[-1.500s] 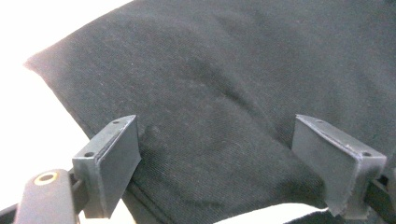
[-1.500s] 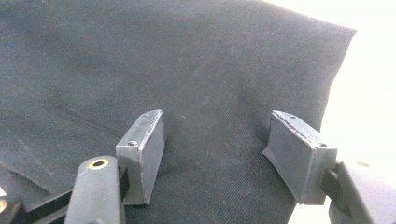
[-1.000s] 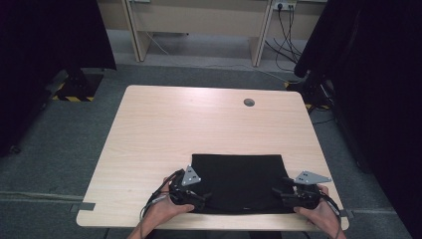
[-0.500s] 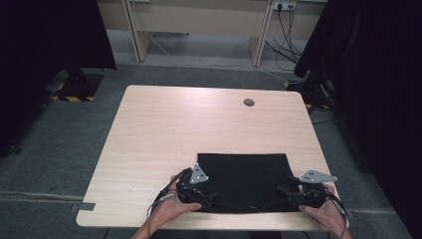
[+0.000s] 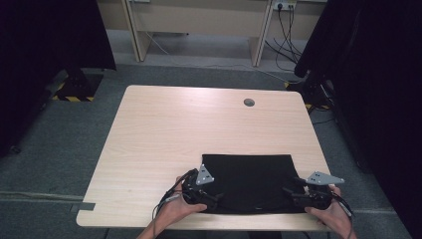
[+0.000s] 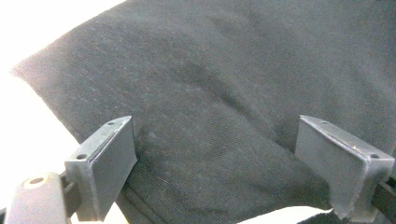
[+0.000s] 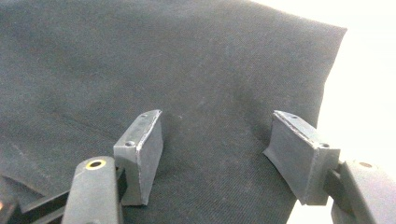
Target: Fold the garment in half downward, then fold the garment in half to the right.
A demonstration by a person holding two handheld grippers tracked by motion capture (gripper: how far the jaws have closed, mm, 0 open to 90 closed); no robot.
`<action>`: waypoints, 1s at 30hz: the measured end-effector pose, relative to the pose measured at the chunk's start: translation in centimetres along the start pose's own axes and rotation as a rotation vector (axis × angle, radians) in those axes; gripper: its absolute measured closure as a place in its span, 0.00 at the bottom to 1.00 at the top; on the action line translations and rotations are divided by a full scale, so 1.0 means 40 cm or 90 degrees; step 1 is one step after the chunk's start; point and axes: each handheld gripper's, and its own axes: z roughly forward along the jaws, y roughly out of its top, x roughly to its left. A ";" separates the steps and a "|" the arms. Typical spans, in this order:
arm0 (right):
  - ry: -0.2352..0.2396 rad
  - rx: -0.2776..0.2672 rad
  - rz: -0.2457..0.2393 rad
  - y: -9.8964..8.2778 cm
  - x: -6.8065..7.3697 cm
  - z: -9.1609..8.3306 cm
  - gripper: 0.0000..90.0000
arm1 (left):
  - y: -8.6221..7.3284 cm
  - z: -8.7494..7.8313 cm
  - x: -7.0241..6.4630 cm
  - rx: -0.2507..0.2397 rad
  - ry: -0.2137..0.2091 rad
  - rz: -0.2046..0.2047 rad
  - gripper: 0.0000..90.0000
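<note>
The black cloth (image 5: 251, 181) is laid flat at the near edge of the tabletop (image 5: 199, 129), and the left tongs (image 5: 215, 197) and right tongs (image 5: 289, 191) are held open over its two near corners, apparently so both can be pinched together.

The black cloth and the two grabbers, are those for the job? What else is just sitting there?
For the job:
black cloth
left gripper, jaws open
right gripper, jaws open

Just there:
table
round hole in the table
cables on the floor
</note>
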 end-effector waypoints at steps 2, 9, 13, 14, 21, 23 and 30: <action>0.000 0.000 0.000 0.000 0.000 0.000 0.40 | 0.000 -0.002 0.002 -0.001 -0.004 -0.004 0.13; 0.001 0.000 -0.001 0.000 0.000 0.000 0.40 | -0.009 -0.067 -0.004 -0.035 -0.016 -0.025 0.09; 0.000 0.000 -0.001 0.000 0.001 0.001 0.40 | -0.043 -0.105 -0.013 -0.047 -0.017 -0.034 0.08; -0.001 0.000 -0.001 0.001 0.001 0.001 0.39 | -0.053 -0.114 -0.015 -0.049 -0.016 -0.031 0.08; -0.005 0.003 0.000 0.002 0.003 0.002 0.39 | -0.109 -0.139 -0.037 -0.017 0.005 -0.012 0.07; -0.005 0.003 0.000 0.003 0.003 0.002 0.39 | -0.110 -0.131 -0.043 -0.003 0.007 -0.002 0.07; -0.004 0.002 -0.001 0.001 0.003 0.002 0.39 | -0.083 -0.089 -0.043 0.029 0.044 -0.004 0.05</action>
